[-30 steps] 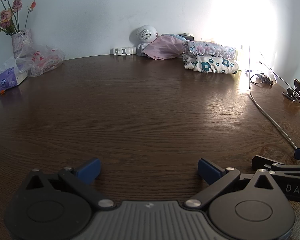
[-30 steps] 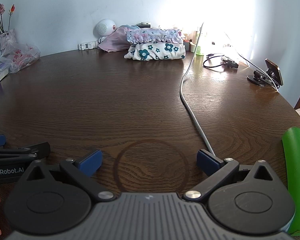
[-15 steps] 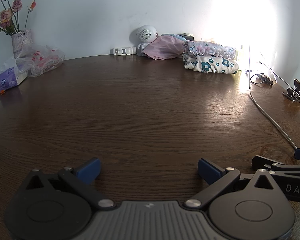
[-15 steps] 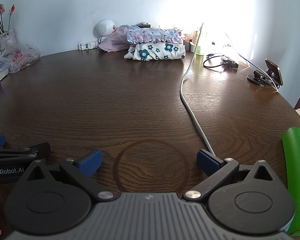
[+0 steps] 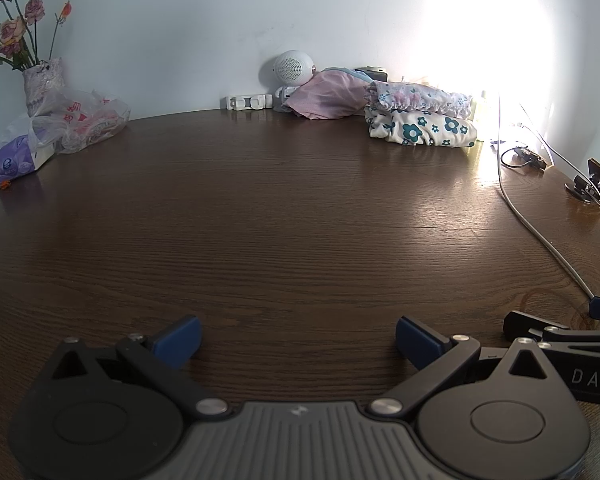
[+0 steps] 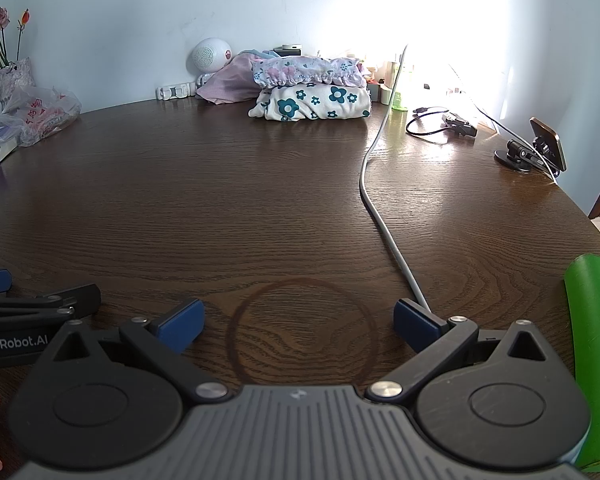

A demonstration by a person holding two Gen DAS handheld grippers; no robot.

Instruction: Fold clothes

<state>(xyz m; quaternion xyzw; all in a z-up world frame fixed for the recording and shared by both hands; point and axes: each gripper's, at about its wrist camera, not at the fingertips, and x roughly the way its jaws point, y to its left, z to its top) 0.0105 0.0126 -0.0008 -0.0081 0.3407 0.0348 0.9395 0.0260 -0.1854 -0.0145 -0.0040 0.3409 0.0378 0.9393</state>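
Note:
Folded clothes sit at the far edge of the brown wooden table (image 5: 284, 220): a cream piece with teal flowers (image 5: 422, 130) (image 6: 312, 103) under a frilled floral piece (image 5: 418, 98) (image 6: 306, 72), with a pink garment (image 5: 326, 96) (image 6: 228, 82) slumped beside them. My left gripper (image 5: 298, 338) rests low at the near edge, open, nothing between its blue pads. My right gripper (image 6: 298, 322) is open too, empty, over a dark ring stain (image 6: 302, 332). Each gripper shows at the edge of the other's view. Both are far from the clothes.
A grey cable (image 6: 380, 208) runs from the back wall to my right gripper's right finger. A phone stand (image 6: 534, 150) and black cable (image 6: 440, 124) lie far right. A vase, plastic bag (image 5: 80, 120) and tissue pack (image 5: 16, 160) stand far left. A green object (image 6: 596, 344) lies near right.

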